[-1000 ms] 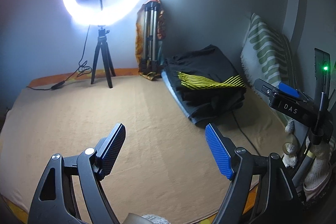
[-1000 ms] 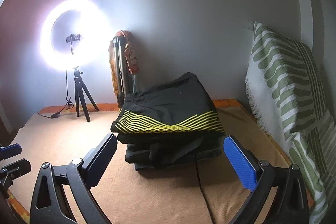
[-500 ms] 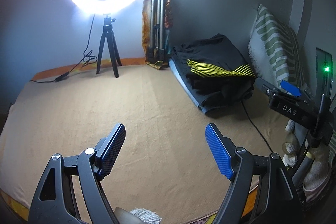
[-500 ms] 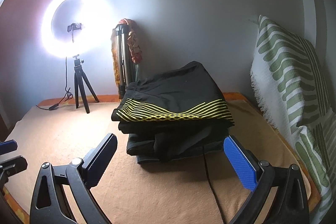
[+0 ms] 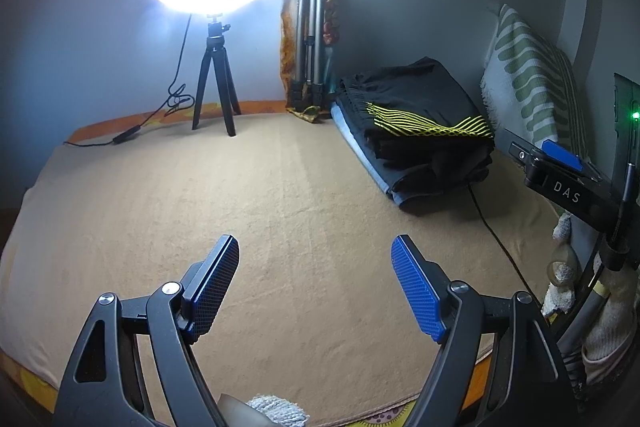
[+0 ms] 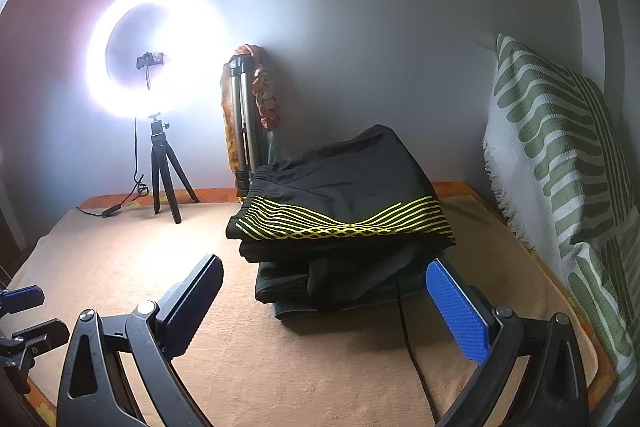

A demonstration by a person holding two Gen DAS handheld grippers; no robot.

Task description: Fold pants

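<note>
Your left tongs [image 5: 314, 283] are spread wide with nothing between the blue pads, hovering over bare tan blanket [image 5: 280, 195]. Your right tongs [image 6: 322, 301] are likewise wide open and empty, aimed at the stack of folded pants [image 6: 340, 223], which lies just ahead of the pads without touching them. The top pair is black with wavy yellow stripes; under it are more dark garments, and the lowest layer looks like blue denim, though the shadow makes that hard to confirm. From the left view the stack [image 5: 416, 131] sits at the far right of the bed, near the wall. A black cable [image 6: 412, 343] runs out from under the stack toward you. A green-and-white patterned pillow [image 6: 560, 163] leans just right of the stack. A folded tripod [image 6: 244, 131] stands behind it, and a lit ring light [image 6: 156, 55] stands well to the left.
</note>
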